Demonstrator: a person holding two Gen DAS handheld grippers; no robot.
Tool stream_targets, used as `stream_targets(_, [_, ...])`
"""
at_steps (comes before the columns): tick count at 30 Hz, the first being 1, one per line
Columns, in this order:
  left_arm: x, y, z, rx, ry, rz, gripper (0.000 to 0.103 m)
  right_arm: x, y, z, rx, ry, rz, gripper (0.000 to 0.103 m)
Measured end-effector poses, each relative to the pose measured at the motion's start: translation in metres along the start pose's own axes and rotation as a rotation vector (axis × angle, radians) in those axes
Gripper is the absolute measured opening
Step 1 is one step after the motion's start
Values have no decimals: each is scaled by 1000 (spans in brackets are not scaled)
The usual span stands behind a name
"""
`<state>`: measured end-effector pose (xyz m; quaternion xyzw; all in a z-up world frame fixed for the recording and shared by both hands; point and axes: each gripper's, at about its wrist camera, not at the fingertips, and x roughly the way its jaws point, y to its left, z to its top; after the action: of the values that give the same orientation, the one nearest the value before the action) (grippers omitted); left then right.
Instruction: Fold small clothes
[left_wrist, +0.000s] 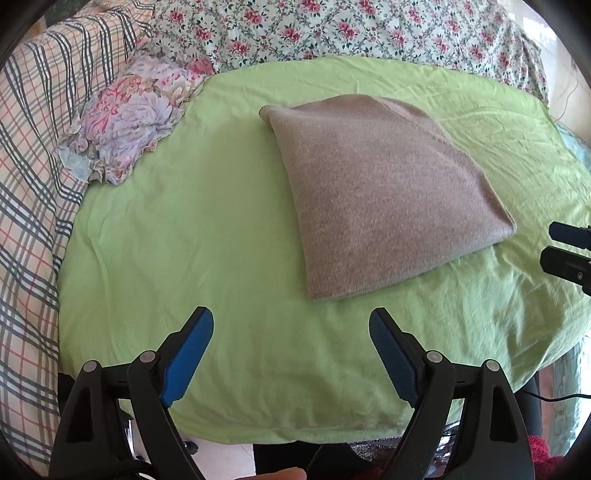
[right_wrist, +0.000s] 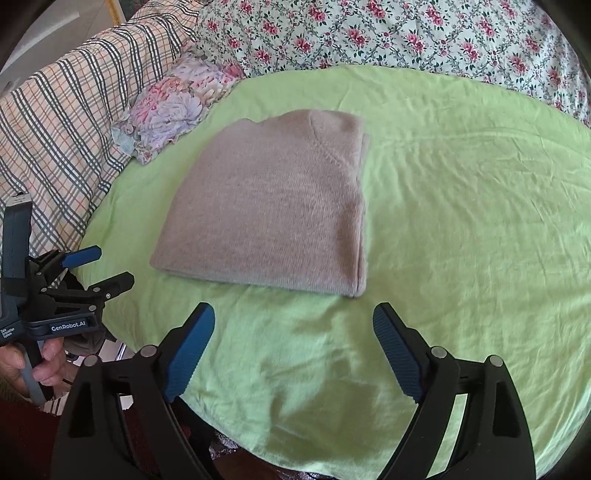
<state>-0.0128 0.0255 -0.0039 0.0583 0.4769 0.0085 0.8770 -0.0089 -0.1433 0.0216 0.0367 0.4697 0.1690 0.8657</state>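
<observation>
Lying folded ahead of both empty claws (left_wrist: 291, 321) (right_wrist: 293, 317): taupe garment (left_wrist: 380, 192) (right_wrist: 273, 214).

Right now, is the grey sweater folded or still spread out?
Folded. The grey sweater lies as a compact rectangle on the green sheet, with stacked layers showing along its right edge, and no sleeves stick out.

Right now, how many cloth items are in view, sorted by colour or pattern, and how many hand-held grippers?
Grey-brown folded knit garment: 1
Light green cloth spread underneath it: 1
Plaid fabric: 1
Small pink-flower print fabric: 1
Large purple-and-pink flower frilled piece: 1
Hand-held grippers, left hand-held gripper and right hand-held gripper, both open and empty: 2
Total: 7
</observation>
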Motion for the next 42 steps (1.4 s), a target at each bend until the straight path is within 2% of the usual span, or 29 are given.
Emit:
stream_targets(24, [23, -1, 47, -4, -22, 37, 93, 42, 2, 50, -26, 20, 20, 91])
stream_targets(30, [27, -4, 52, -1, -16, 43, 93, 45, 0, 58, -25, 21, 23, 91])
stream_targets(34, [27, -5, 54, 7, -19, 45, 93, 46, 0, 61, -26, 27, 20, 96])
stream_targets(42, [31, -5, 60, 19, -15, 38, 93, 51, 4, 66, -51, 47, 20, 96])
